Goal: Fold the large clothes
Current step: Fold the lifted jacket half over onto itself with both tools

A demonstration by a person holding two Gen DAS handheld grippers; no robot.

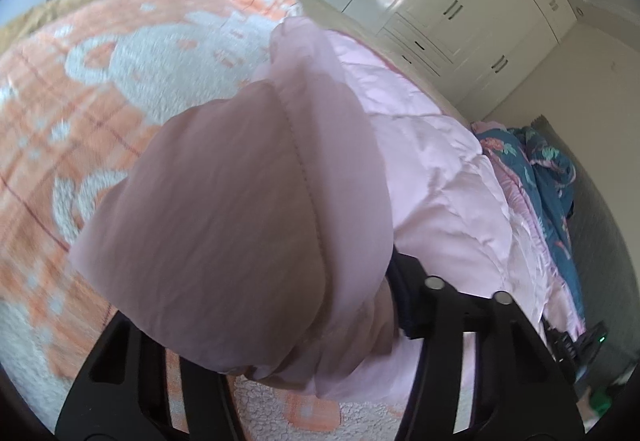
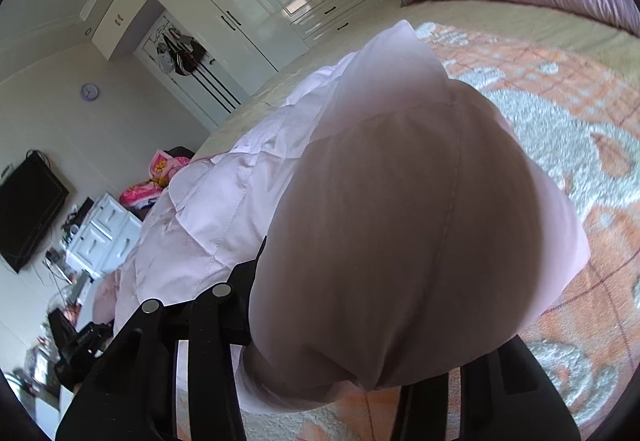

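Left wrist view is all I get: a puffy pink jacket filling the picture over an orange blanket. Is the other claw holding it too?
Observer: Yes, the right claw grips a bunched fold of the pink jacket.
Operator: Anything on the wall that side?
Observer: A small purple clock.
Operator: And lower down?
Observer: A black television mounted on the wall.

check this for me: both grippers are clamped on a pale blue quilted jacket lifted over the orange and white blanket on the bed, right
Not quite: the quilted jacket is pale pink, not blue, as both wrist views show. The rest holds: the left gripper and right gripper each grip it above the orange and white blanket.
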